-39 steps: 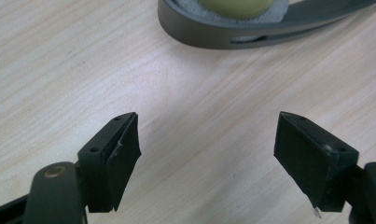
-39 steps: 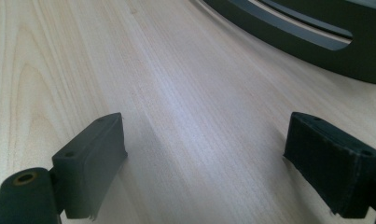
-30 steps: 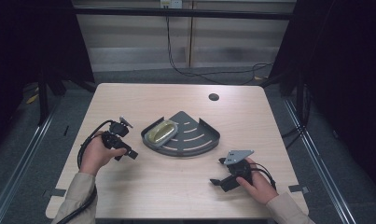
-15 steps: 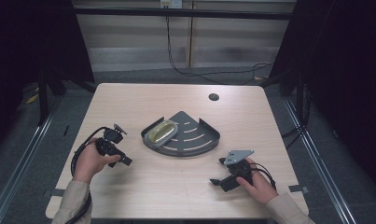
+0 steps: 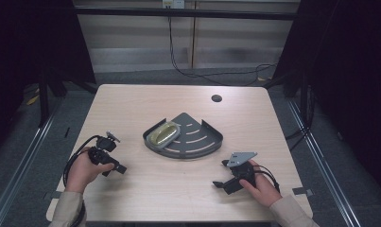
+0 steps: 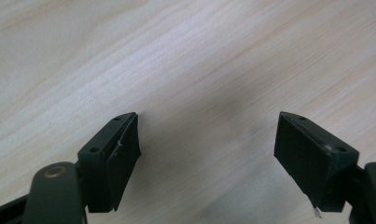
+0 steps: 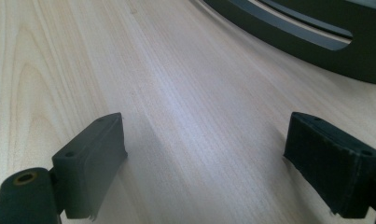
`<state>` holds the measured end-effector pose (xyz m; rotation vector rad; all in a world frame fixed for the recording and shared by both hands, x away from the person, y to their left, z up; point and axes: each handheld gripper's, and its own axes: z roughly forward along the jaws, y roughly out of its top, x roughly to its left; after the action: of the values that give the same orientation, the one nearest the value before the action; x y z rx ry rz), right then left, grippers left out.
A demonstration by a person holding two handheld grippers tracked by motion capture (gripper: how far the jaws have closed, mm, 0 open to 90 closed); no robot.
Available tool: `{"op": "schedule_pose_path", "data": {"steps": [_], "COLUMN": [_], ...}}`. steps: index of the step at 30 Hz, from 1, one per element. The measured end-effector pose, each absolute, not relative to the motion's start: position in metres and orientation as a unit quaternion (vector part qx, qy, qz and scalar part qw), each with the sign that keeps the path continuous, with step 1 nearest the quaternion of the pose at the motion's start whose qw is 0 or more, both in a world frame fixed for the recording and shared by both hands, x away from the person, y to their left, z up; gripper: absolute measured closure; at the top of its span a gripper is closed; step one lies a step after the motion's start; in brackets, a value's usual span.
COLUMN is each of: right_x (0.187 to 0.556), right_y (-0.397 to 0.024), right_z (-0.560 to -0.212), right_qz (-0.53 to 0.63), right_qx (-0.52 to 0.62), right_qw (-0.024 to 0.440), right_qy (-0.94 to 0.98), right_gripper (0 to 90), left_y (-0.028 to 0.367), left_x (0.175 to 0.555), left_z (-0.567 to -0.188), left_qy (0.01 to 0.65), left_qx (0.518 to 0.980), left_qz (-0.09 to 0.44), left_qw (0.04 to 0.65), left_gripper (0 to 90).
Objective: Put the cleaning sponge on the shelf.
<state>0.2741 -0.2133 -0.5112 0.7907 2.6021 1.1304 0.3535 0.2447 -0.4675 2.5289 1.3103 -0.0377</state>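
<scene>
Between both open tools (image 5: 113, 166) (image 5: 220, 174), corner tray (image 5: 204, 144) holding yellow sponge (image 5: 162, 135).

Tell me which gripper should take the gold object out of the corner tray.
Left, probably. The gold object lies at the tray's left end, on the left gripper's side; the right gripper sits beyond the tray's far end. Both are open and empty.

The left hand-held gripper (image 5: 113, 163) has drawn back from the corner tray (image 5: 212, 139), moving toward the tabletop's (image 5: 131, 101) left edge and near side and sinking lower over the wood. It now sits well apart from the tray, jaws spread with nothing between them.
</scene>
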Motion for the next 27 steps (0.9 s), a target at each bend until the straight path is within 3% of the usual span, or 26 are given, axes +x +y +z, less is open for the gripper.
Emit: {"op": "schedule_pose_path", "data": {"steps": [27], "right_x": [0.274], "right_y": [-0.213], "right_z": [-0.511], "right_qz": [0.382], "right_qx": [0.267], "right_qw": [0.098], "right_qy": [0.879], "right_gripper": [11.5], "left_y": [0.245], "left_x": [0.328], "left_z": [-0.481], "left_qy": [0.408], "left_qx": [0.894], "left_qz": [0.061], "left_qw": [0.176], "left_gripper": [13.6]}}
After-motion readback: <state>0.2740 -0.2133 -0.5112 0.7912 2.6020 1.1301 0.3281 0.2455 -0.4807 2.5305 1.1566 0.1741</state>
